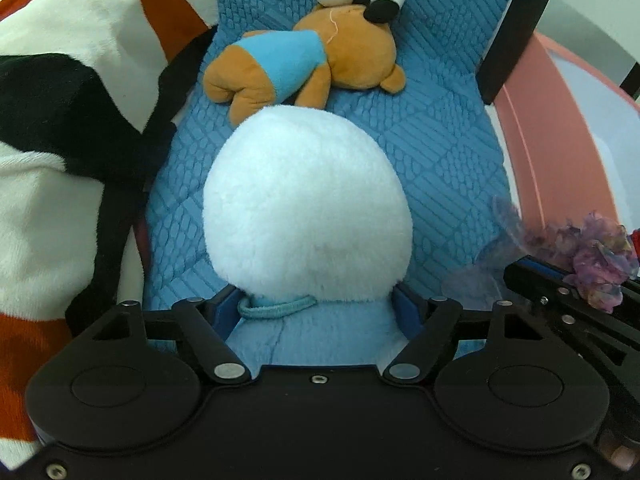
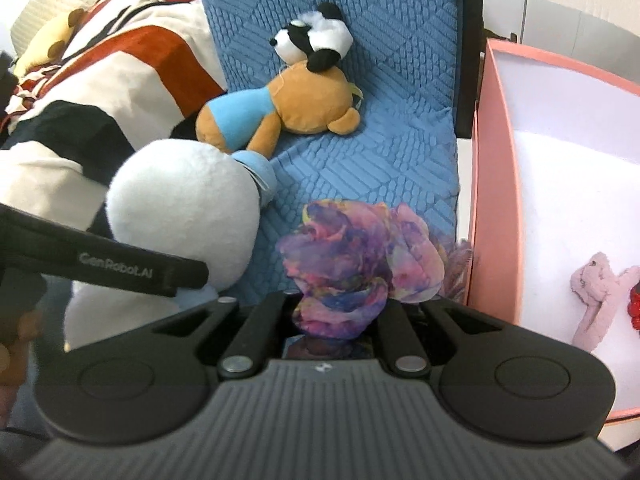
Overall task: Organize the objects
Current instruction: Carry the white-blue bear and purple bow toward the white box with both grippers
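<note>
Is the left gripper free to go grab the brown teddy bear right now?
Probably not: the left gripper has the white plush between its fingers, blocking the brown teddy bear beyond.

five plush toys (image 2: 280, 108), one scarf (image 2: 360, 264), one box (image 2: 496, 200)

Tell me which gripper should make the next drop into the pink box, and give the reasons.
Right, probably. The right gripper is shut on the purple fabric flower, and the pink box sits right beside it. The left gripper straddles the white and blue plush, farther from the box.
</note>
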`<state>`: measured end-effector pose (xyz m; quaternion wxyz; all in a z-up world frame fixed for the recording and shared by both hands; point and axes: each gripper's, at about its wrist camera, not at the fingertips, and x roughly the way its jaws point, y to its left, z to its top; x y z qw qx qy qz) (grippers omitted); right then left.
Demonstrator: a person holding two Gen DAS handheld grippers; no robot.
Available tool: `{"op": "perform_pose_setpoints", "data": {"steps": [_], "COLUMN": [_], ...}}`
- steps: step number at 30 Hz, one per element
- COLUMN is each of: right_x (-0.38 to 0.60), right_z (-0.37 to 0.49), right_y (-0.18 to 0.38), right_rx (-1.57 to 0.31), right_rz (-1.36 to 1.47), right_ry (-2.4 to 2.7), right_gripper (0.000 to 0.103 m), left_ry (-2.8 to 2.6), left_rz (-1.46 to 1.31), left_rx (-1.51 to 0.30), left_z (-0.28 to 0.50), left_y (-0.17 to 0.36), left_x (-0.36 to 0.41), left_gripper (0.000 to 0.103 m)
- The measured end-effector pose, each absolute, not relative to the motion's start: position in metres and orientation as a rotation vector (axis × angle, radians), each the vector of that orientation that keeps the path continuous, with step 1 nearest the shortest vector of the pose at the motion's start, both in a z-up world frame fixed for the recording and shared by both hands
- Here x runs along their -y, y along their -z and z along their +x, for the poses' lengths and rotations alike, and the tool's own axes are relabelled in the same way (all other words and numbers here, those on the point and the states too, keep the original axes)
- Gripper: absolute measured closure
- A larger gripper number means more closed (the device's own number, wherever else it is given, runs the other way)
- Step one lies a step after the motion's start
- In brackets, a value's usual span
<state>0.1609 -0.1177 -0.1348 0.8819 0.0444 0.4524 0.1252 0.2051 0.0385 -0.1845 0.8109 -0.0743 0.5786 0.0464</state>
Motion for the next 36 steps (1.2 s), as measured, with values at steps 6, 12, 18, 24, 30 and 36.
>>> {"op": "perform_pose_setpoints", "data": {"steps": [6,12,18,24,30,36], "right_x": [0.122,0.129,0.142,0.154,0.163,0.174], "right_z": [0.15,0.134,0.112,0.095,0.086,0.082], "right_y": [0.113,0.096,0.082,0.068,0.054,0.037], "right_rx": [-0.923,-0.903,-0.901,-0.879,-0.854,-0.82], "right_rz": [0.108,0.119,0.129,0.141,0.152,0.147], "right_ry": [-0.276,-0.283,-0.284,-0.268,-0.262,-0.269], "right_gripper": [0.093,0.093,0.093,0.093,0.093,0.093], "left_ry": [-0.09,-0.083,-0.072,-0.057,-0.048,-0.031], "left_rz": [-0.233,-0.269,-0.3,-0.316,-0.325,-0.331], "left_rx": [-1.212,-1.183,-1.148,-1.121,-1.099,-1.064], "left_z": [0.191,0.172,0.154,0.139,0.132,0.131], "left_y": [0.172,0.153,0.134,0.115,0.101,0.081], "left_x": [-0.037,-0.025,-0.014,-0.004,0.004,0.016], "left_gripper": [0.03,0.031,0.031,0.031,0.031,0.031]}}
